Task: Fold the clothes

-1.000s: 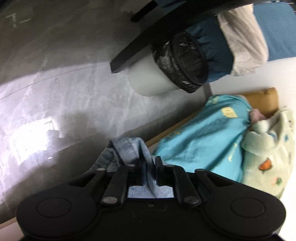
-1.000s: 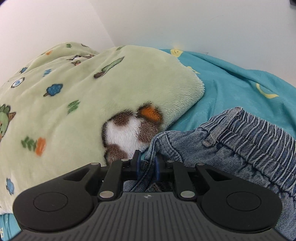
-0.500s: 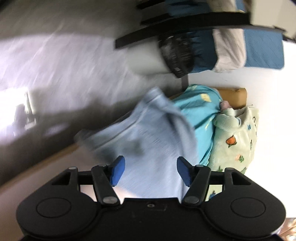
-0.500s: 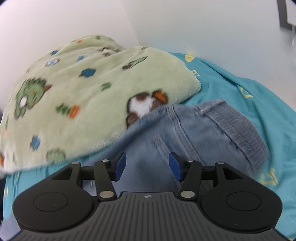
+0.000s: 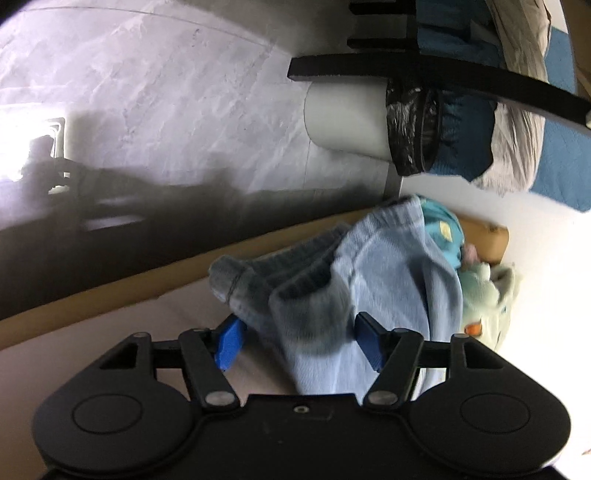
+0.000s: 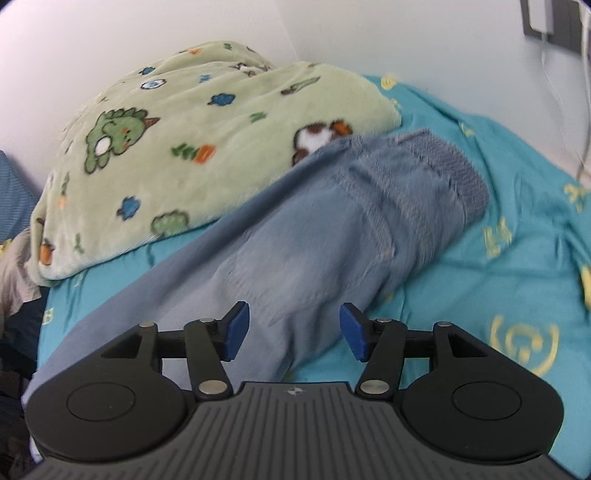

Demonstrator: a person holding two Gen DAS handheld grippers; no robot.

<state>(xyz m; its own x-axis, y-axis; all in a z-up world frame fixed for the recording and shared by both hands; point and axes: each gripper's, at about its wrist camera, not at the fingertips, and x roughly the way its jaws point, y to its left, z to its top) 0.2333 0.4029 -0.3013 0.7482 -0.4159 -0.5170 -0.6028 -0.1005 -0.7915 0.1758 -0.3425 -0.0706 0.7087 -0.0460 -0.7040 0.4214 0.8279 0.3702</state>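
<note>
Light blue denim trousers [image 6: 332, 236] with an elastic waistband lie on the teal bed sheet [image 6: 517, 229], partly against a green fleece blanket [image 6: 177, 147]. My right gripper [image 6: 293, 330] is open just above the trousers, holding nothing. In the left wrist view the trousers [image 5: 369, 288] lie bunched near the bed's edge, and my left gripper [image 5: 299, 345] is open over them, holding nothing.
A wooden bed edge [image 5: 147, 291] runs beside the grey floor [image 5: 166, 92]. A white bin with a black liner [image 5: 376, 125] stands under a black frame [image 5: 424, 77] with blue and grey bedding. A white wall [image 6: 332, 33] backs the bed.
Both grippers were shut on the trousers one second ago. Both have opened, let the trousers drop onto the bed and pulled back from them.
</note>
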